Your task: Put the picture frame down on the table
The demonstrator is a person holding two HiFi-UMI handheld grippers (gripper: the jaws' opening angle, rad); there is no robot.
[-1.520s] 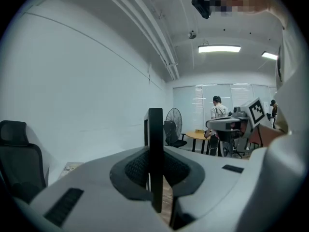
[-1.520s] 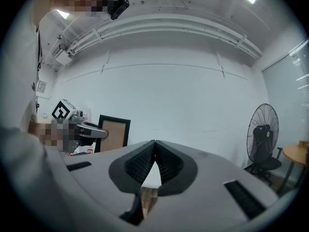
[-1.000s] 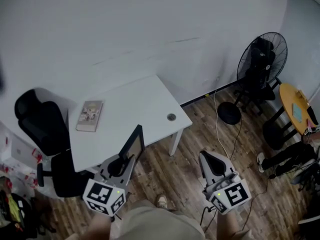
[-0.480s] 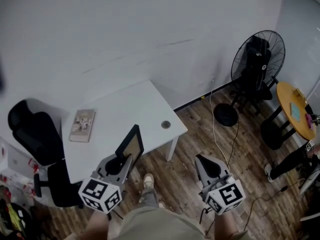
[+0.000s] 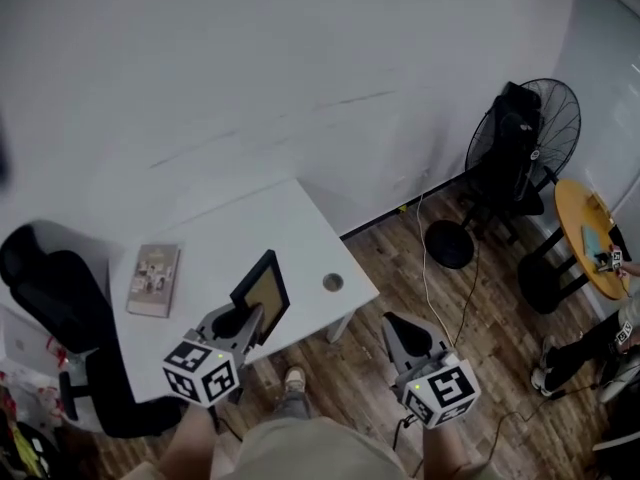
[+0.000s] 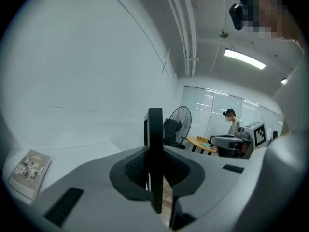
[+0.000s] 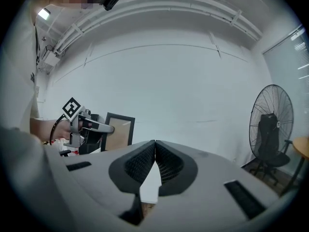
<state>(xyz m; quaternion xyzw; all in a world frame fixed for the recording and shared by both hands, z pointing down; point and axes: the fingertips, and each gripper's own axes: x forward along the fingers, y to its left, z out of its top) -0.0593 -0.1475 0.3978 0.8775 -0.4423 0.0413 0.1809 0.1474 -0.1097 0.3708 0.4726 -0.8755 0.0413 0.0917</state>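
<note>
— Pinching what, the left fingers (image 6: 133, 170)?
— The frame (image 6: 155, 129). They clamp its lower edge from both sides. It stands upright out of the left gripper (image 5: 248, 320), edge-on in that gripper's view.
— And the right fingers (image 7: 139, 163)?
— Pressed together, tips meeting, nothing between them. The right gripper (image 5: 393, 325) hangs over the wood floor (image 5: 380, 263), just off the desk's near right corner.
— Where is the frame against the desk (image 5: 250, 218)?
— In the air at its near edge, not set on it. Its tan face is turned toward the right gripper.
— What lies on the desk?
— A book (image 5: 153, 280), flat, toward the left end, and a small round thing (image 5: 333, 282) near the right corner. They are well apart.
— And further out?
— A black chair (image 5: 45, 288) at the desk's left, and a fan (image 5: 520, 128) standing by the wall at the right.
</note>
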